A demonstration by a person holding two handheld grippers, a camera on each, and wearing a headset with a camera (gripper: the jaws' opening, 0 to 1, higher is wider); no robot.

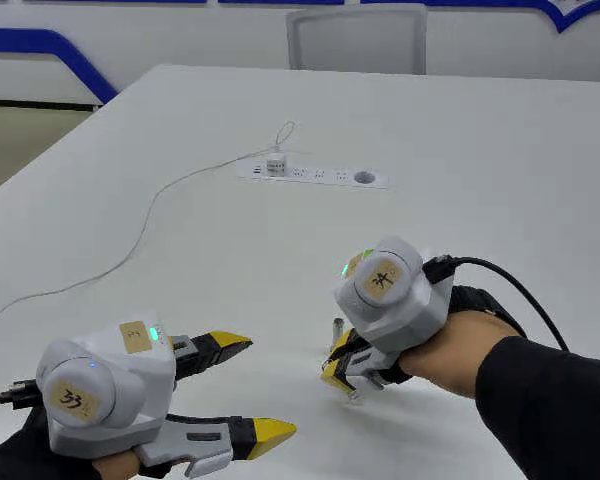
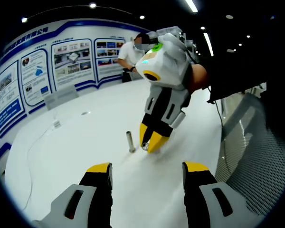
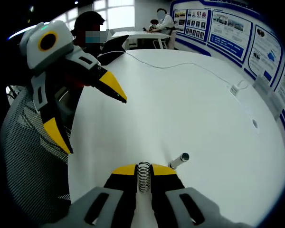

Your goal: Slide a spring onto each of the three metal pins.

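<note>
White tabletop lies under both of our grippers. We count two grippers, one spring and one metal pin.

Our right gripper points down at the table, its yellow tips low over the surface. In the right gripper view its jaws are drawn together on the one spring, which stands up between the yellow tips with its coils bare above them. The one metal pin sits just beside those tips, on the table. The left gripper view shows the same pin standing upright, just beside the right gripper's tips and apart from them by a narrow gap. From the head view the pin rises beside that gripper's body.

Our left gripper hangs well apart from the pin, with its two jaws spread wide and nothing between them. Its own view shows the two yellow tips far apart over bare table.

Farther back on the table we see one power strip with one thin cable trailing from it, and one chair stands at the far edge.
</note>
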